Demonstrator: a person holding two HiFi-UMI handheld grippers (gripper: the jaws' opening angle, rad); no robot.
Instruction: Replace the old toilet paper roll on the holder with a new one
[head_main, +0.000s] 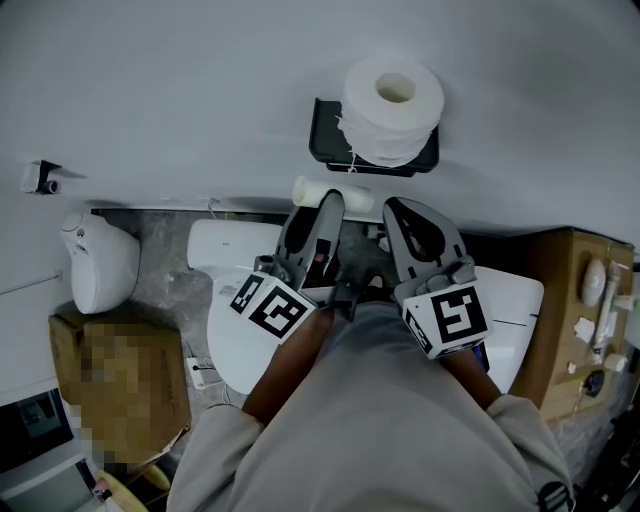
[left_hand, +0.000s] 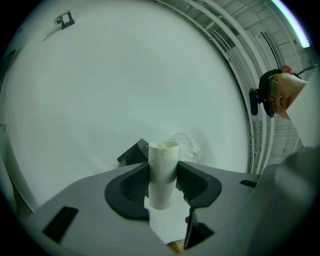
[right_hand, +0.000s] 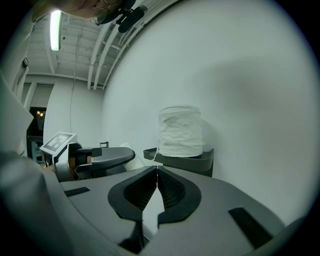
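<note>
The L gripper is closed on an empty cardboard tube. The pads are pressed against the tube's sides at approx. mid-length, and the tube is gripped upright between them w/ its open top end sticking out past the fingertips. In the head view the tube is seen lying crosswise at the gripper's tip, just below the holder and apart from it.

The R gripper is fully closed, w/ the pads met edge to edge and nothing caught between them. It is held just beside the L gripper, on its right, and both are pointed at the wall under the holder. Both forearms are seen coming in from the bottom of the head view.

A full white new roll is seated on the holder, a black tray-type bracket fixed to the white wall. The roll is stood on end w/ its core hole facing up, and its outer wraps look crinkled in the R gripper view.

Below the grippers a white toilet is seen, partly covered by the arms. A white wall unit is mounted to the left, and a wooden cabinet w/ small white items on it stands at the right.
</note>
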